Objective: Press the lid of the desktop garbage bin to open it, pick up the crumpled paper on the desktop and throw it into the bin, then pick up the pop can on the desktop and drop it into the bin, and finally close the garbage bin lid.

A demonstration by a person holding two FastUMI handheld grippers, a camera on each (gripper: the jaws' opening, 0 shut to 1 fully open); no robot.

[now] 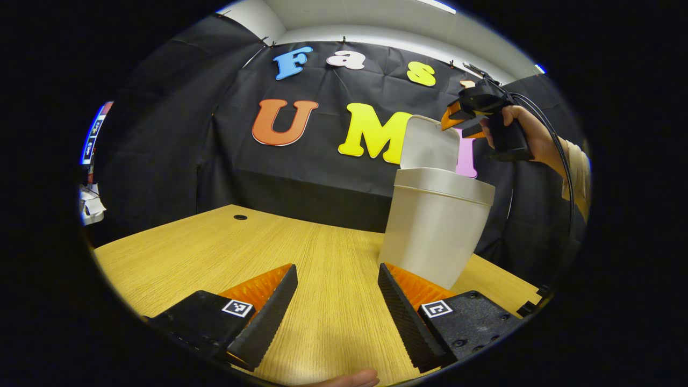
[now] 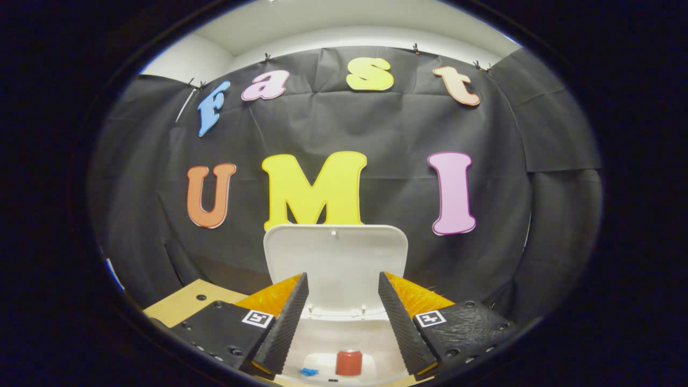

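The garbage bin [image 1: 436, 228] stands on the desk [image 1: 215, 252], lid [image 2: 336, 263] raised upright. The pop can [image 2: 349, 363] lies inside the bin. The right gripper [image 2: 343, 317] hovers above the bin, fingers spread and empty. The left gripper [image 1: 337, 312] sits low beside the bin, also spread and empty.

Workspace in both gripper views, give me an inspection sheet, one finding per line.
Surface: light wood-grain desktop, one round hole near its far edge.
Job's things: white plastic garbage bin upright, its hinged lid standing open; red pop can upright inside; a small blue scrap beside it.
Clutter: nothing seen.
Grippers: left gripper open and empty, low over the desktop; right gripper open and empty above the bin mouth, held by a hand.
Cables: black cable trailing from the right gripper.
Surroundings: black cloth wall, white ceiling.
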